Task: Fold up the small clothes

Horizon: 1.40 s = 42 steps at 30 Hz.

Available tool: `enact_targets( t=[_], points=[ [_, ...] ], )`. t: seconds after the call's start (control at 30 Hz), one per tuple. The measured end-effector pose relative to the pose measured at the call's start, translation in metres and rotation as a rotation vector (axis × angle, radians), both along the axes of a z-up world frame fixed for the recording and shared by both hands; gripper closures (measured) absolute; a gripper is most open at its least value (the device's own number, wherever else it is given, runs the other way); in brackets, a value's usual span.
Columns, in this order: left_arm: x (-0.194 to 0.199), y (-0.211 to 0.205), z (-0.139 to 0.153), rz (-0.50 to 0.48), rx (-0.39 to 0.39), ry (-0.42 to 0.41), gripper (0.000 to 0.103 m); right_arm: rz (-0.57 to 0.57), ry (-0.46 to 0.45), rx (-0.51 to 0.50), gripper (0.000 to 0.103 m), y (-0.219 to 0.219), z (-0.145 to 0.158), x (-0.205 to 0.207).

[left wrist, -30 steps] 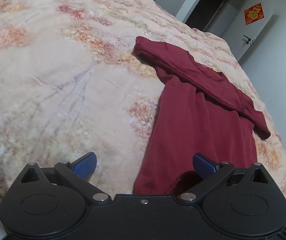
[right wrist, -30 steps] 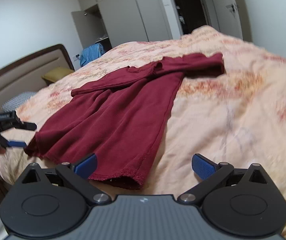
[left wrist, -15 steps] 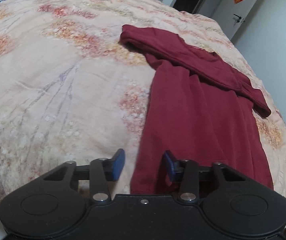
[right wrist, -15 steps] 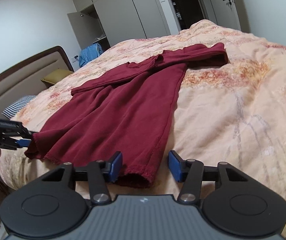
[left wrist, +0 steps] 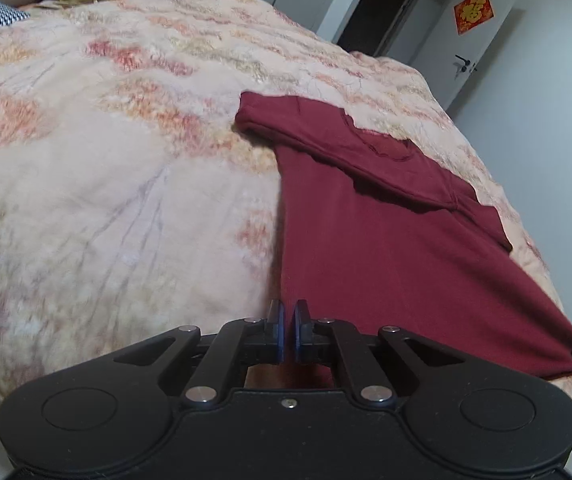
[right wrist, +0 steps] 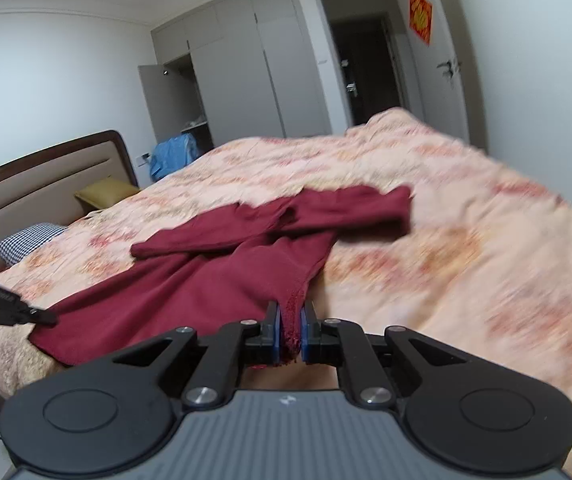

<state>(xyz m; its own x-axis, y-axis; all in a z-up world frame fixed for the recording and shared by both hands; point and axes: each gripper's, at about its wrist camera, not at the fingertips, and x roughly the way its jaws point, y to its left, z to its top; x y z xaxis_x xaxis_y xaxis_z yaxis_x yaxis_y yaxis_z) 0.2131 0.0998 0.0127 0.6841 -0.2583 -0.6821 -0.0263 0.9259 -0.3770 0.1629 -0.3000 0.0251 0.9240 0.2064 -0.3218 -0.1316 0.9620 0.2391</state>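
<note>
The dark red knit garment lies spread on the bed's peach floral quilt, its 2 sleeves folded across the top and its hem at the near edge of the bed.

The left gripper has its jaws almost fully closed, with only a thin slit between the blue pads; they sit at one hem corner, but whether cloth is really caught there I cannot tell. The right gripper has its jaws pressed onto the other hem corner, red fabric plainly bunched between the pads.

Risks, as I judge them: if the left holds only a thin edge, that corner could slip out on lifting and the fold would land crooked. Uneven pull between the 2 corners could also drag the garment and undo the folded sleeves.

The gripper bodies hide the hem beneath them, and the right view is blurred along the quilt.
</note>
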Motion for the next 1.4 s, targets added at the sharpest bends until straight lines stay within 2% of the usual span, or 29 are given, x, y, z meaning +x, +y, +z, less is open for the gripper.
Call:
enact_targets(
  t=[0.13,0.23,0.33,0.47,0.53,0.57,0.6,0.63,0.67,0.7,0.73,0.8,0.87,0.93,1.0,1.07,1.23,1.4],
  points=[
    [-0.016,0.001,-0.013,0.002,-0.018,0.024,0.099,-0.016,0.028,-0.04,0.093,-0.012,-0.006,-0.01],
    [-0.021,-0.002,-0.022,-0.004,-0.014,0.035,0.099,-0.019,0.07,-0.027,0.093,-0.019,-0.018,-0.017],
    [-0.023,-0.01,-0.027,-0.007,0.041,0.03,0.099,-0.021,0.097,-0.051,0.093,-0.017,-0.033,-0.018],
    [-0.025,-0.022,-0.027,-0.014,0.123,0.01,0.098,-0.028,0.134,-0.027,0.093,-0.02,-0.051,-0.015],
    [-0.026,-0.028,-0.027,-0.021,0.17,0.011,0.096,-0.023,0.144,-0.03,0.093,-0.02,-0.055,-0.014],
    [-0.025,-0.032,-0.027,-0.023,0.193,0.023,0.09,-0.016,0.146,-0.039,0.092,-0.019,-0.056,-0.013],
    [-0.024,-0.035,-0.027,-0.024,0.216,0.038,0.08,-0.016,0.146,-0.054,0.09,-0.017,-0.057,-0.013],
    [-0.024,-0.037,-0.027,-0.018,0.237,0.044,0.074,-0.016,0.142,-0.072,0.087,-0.016,-0.058,-0.013],
    [-0.025,-0.039,-0.027,-0.017,0.252,0.042,0.062,-0.016,0.135,-0.089,0.08,-0.015,-0.059,-0.013],
    [-0.026,-0.041,-0.026,-0.017,0.26,0.034,0.052,-0.016,0.127,-0.104,0.071,-0.014,-0.059,-0.014],
    [-0.026,-0.043,-0.024,-0.017,0.267,0.024,0.047,-0.015,0.12,-0.115,0.065,-0.013,-0.059,-0.014],
    [-0.027,-0.049,-0.02,-0.017,0.29,0.007,0.027,-0.016,0.104,-0.133,0.039,-0.012,-0.059,-0.016],
    [-0.027,-0.054,-0.017,-0.012,0.328,-0.006,0.019,-0.015,0.083,-0.16,0.031,-0.01,-0.057,-0.018],
    [-0.026,-0.06,-0.013,-0.013,0.363,-0.021,0.016,-0.005,0.066,-0.182,0.021,-0.009,-0.054,-0.019],
    [-0.025,-0.064,-0.01,-0.008,0.393,-0.036,0.004,0.009,0.047,-0.196,0.007,-0.007,-0.052,-0.02],
    [-0.025,-0.069,-0.007,0.0,0.424,-0.057,0.001,0.03,0.032,-0.207,0.0,-0.004,-0.05,-0.02],
    [-0.023,-0.08,-0.005,-0.014,0.501,-0.071,0.001,0.13,0.033,-0.239,0.0,0.006,-0.05,-0.018],
    [-0.022,-0.089,-0.006,-0.044,0.52,-0.074,0.001,0.211,0.031,-0.318,0.0,0.025,-0.054,-0.017]
  ],
)
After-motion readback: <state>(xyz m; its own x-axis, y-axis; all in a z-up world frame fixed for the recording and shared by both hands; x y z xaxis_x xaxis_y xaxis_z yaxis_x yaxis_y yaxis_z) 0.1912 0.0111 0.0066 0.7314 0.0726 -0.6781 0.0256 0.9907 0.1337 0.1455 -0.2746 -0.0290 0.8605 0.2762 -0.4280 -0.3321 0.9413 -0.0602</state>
